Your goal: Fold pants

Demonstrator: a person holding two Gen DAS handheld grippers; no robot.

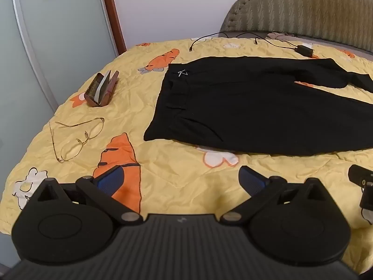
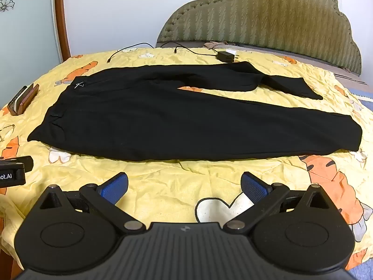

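With the pants (image 2: 186, 119) spread flat across mid-frame on the bed (image 2: 163, 186), waistband at left, both the left gripper (image 1: 180, 182) and right gripper (image 2: 185, 185) hang wide and empty below them, so pinching the near edge at waistband and cuff together should keep the fold straight.

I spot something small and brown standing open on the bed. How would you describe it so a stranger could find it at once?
Start at the yellow carrot-print bedspread and find the black pants spread across it. Left of their waistband, apart from them, stands a brown glasses case, propped open. The gold-rimmed glasses lying nearer the camera are thin wire; the case is solid and boxy.
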